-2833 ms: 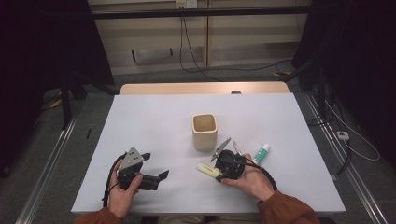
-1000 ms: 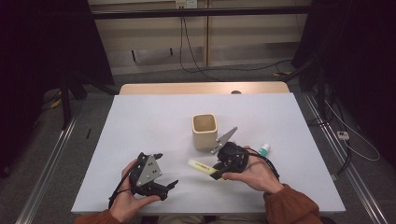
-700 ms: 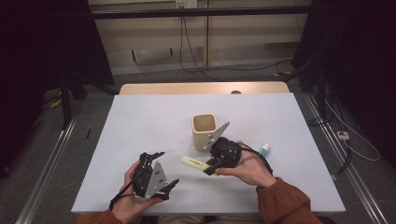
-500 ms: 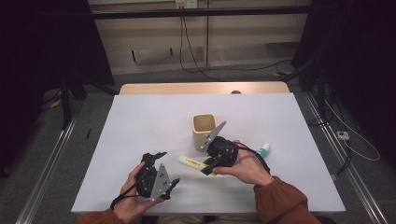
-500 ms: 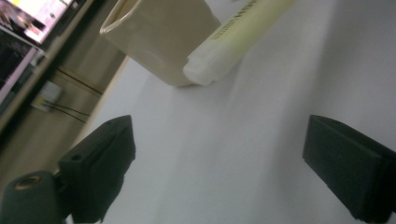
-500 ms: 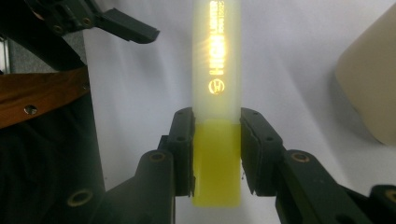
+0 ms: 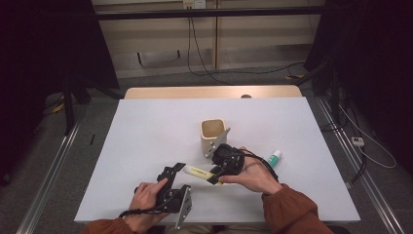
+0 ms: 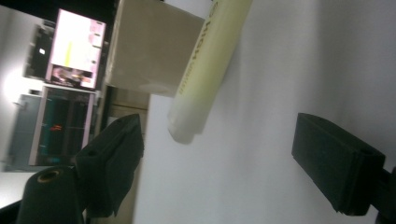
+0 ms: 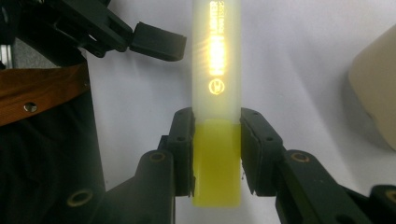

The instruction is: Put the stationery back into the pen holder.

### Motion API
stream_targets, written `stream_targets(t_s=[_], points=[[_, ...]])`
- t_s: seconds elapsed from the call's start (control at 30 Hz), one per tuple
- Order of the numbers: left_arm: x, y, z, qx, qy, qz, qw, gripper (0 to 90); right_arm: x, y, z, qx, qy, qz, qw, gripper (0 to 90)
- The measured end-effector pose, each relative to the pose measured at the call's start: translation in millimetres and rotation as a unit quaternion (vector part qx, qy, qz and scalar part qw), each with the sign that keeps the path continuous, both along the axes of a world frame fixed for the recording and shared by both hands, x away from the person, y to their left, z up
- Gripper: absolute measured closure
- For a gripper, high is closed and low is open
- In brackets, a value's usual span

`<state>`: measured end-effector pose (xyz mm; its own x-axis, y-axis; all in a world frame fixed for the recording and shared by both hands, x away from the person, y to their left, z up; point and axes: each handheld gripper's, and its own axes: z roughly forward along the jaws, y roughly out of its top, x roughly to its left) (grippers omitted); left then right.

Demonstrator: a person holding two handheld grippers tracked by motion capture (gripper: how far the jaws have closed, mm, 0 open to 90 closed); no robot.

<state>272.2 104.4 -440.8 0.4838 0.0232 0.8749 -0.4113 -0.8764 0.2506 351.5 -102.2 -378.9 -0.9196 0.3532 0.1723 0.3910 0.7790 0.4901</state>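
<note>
Highlighter: pale yellow highlighter [image 7: 197,171] held level above the table [image 7: 146,146], on the near side of the beige cup [image 7: 213,134]; its bright yellow cap end sits in the right gripper [image 9: 217,154], its pale blunt end points away from the cup toward the left gripper [image 7: 174,187].
Right jaws: nearly shut, pads pressed on either side of the yellow cap, so the barrel sticks out free and is offered end-on for a second grip.
Left jaws: wide apart and lately narrowing; the pale end hangs between them in the left gripper view [image 8: 194,121], touching neither pad, so nothing is gripped yet.
Likely reason: one end pinned, the other presented, which suits pulling cap from barrel or a handover.
Cup: upright and open-mouthed, just beyond the right gripper; its wall is the nearest obstacle to that hand.
Glue stick: green-capped tube [image 7: 275,157] lying to the right of the cup, apart from both hands.
Open room: broad bare table left of the cup; the near table edge lies close under the left hand [image 7: 146,197].
</note>
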Motion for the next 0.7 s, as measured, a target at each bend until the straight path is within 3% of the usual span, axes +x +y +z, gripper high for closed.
stream_targets(t_s=[0.1, 0.17, 0.27, 0.4, 0.53, 0.63, 0.7], points=[[3.5, -4.7, 1.1, 0.018, -0.023, 0.0, 0.9996, 20.8, 1.8, 0.9, 0.2, 0.0, 0.0, -0.003, 1.0, 67.7], [7.7, -6.9, 0.5, 0.015, -0.036, -0.002, 0.9992, 22.9, 3.2, 1.5, 0.3, 0.0, -0.001, -0.004, 1.0, 67.7], [10.5, -11.0, -0.6, 0.015, -0.035, 0.003, 0.9993, 26.8, 3.5, 1.8, 1.2, 0.003, -0.002, -0.005, 1.0, 67.7], [4.3, -13.1, -3.2, 0.03, -0.05, -0.003, 0.9983, 33.9, 2.9, 2.5, 0.6, 0.004, -0.002, -0.005, 1.0, 67.7], [2.7, -13.6, -4.5, 0.026, -0.04, -0.002, 0.9989, 40.9, 2.1, 4.4, -1.2, 0.0, 0.0, -0.004, 1.0, 67.7], [2.9, -14.3, -6.0, 0.038, -0.04, -0.005, 0.9984, 52.0, 2.2, 6.5, -1.6, -0.001, 0.0, -0.007, 1.0, 67.7], [3.1, -15.0, -6.8, 0.038, -0.044, -0.008, 0.9983, 53.1, 2.0, 7.9, -1.9, -0.001, 0.001, -0.005, 1.0, 67.7]])
